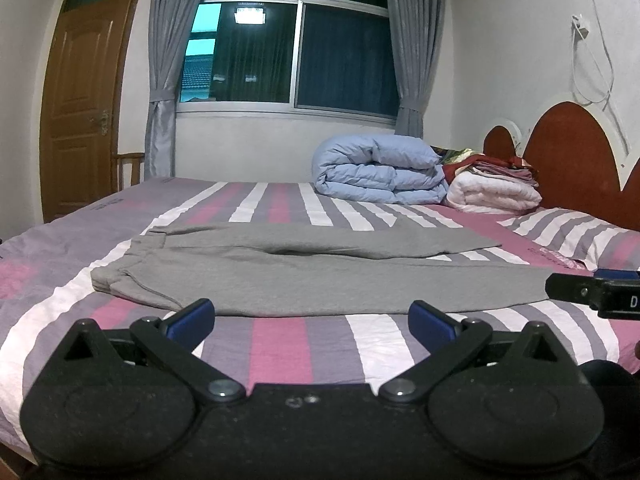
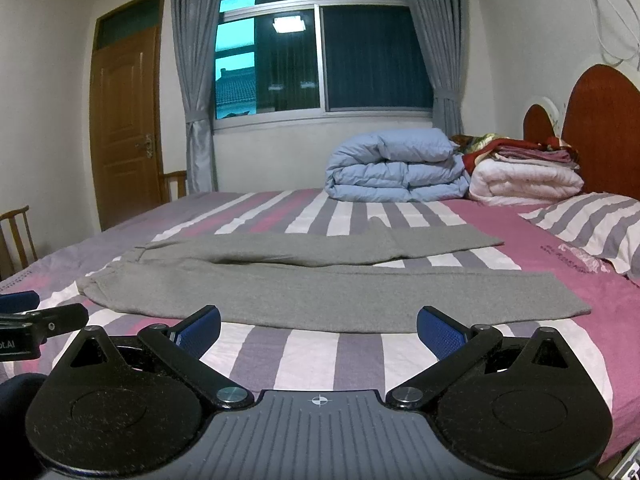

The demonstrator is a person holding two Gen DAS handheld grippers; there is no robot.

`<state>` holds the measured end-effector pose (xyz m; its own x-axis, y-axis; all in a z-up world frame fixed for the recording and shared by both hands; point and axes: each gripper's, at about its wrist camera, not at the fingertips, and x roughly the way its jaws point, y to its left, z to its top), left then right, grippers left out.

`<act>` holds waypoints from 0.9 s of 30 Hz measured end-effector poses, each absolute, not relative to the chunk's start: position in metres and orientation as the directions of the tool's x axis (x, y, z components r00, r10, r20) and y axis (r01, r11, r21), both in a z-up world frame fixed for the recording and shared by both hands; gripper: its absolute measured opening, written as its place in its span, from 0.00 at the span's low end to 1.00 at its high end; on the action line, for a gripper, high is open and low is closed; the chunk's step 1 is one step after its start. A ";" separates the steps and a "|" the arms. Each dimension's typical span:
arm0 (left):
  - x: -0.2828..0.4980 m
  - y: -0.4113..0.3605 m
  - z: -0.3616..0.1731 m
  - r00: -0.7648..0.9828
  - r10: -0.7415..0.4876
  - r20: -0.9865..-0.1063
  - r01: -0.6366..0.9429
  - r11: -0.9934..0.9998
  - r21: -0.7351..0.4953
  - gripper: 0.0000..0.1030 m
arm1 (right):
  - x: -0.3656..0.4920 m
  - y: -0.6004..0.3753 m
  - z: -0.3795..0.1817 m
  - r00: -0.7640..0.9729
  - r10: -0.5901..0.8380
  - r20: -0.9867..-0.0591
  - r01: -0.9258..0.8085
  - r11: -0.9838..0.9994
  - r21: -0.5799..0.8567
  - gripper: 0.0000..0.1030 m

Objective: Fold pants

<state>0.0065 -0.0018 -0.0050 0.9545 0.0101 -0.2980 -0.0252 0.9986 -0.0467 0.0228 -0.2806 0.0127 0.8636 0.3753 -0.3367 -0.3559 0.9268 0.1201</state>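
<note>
Grey pants [image 1: 304, 276] lie flat on the striped bed [image 1: 280, 344], waistband at the left and both legs running to the right with a gap between them. They also show in the right wrist view [image 2: 248, 292]. My left gripper [image 1: 311, 320] is open and empty, just in front of the near leg's edge. My right gripper [image 2: 318, 326] is open and empty, also just short of the near leg. The right gripper's tip shows at the right edge of the left wrist view [image 1: 592, 292]. The left gripper's tip shows at the left edge of the right wrist view [image 2: 40, 320].
A folded blue duvet [image 1: 380, 172] and a stack of white and red bedding [image 1: 496, 188] sit at the far side of the bed. A striped pillow [image 1: 572, 236] lies by the red headboard [image 1: 568, 152]. A wooden chair [image 2: 16, 236] and a door [image 2: 124, 120] are at the left.
</note>
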 end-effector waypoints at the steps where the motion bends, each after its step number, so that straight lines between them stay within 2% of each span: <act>1: 0.007 -0.002 -0.006 0.955 0.013 -0.297 -0.028 0.999 -0.046 0.94 | 0.023 -0.281 0.013 0.863 0.375 -0.337 -0.356 0.927 0.120 1.00; 27: 0.006 0.000 -0.006 0.955 0.005 -0.297 -0.019 0.999 -0.046 0.94 | 0.023 -0.282 0.011 0.864 0.369 -0.343 -0.349 0.929 0.122 1.00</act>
<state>0.0058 0.0001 -0.0064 0.9548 0.0049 -0.2972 -0.0195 0.9987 -0.0463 0.0232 -0.2821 0.0114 0.8636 0.3692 -0.3435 -0.3488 0.9292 0.1217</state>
